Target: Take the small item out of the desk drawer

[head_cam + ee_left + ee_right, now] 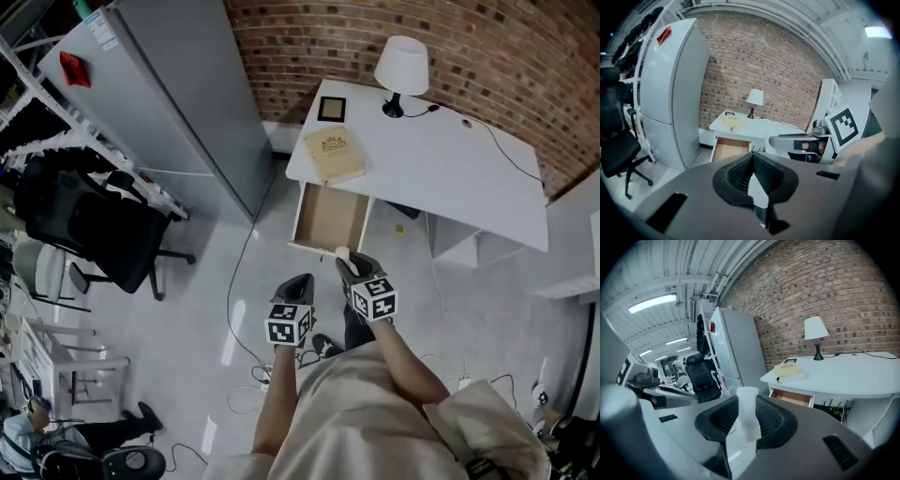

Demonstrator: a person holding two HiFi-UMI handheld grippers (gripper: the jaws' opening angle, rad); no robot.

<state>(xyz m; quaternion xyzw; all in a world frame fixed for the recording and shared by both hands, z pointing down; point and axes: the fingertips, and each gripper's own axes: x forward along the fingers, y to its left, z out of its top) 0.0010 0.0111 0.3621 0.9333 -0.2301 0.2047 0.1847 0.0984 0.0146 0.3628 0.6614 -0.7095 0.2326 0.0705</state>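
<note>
The white desk [441,159] stands against the brick wall, and its wooden drawer [328,217] is pulled out and looks empty inside. In front of the drawer my right gripper [349,265] is shut on a small white item [342,254]. The right gripper view shows that item [747,423] sticking up between the black pads of the right gripper [745,401], with the drawer [792,397] beyond. My left gripper [298,286] hovers beside it, a bit nearer to me. Its jaws [752,161] meet at the tips with nothing between them.
On the desk lie a tan book [334,155], a small picture frame [331,109] and a white lamp [401,70] with its cord. A tall grey cabinet [178,103] stands left of the desk, a black office chair [94,225] farther left. Cables [253,375] trail across the floor.
</note>
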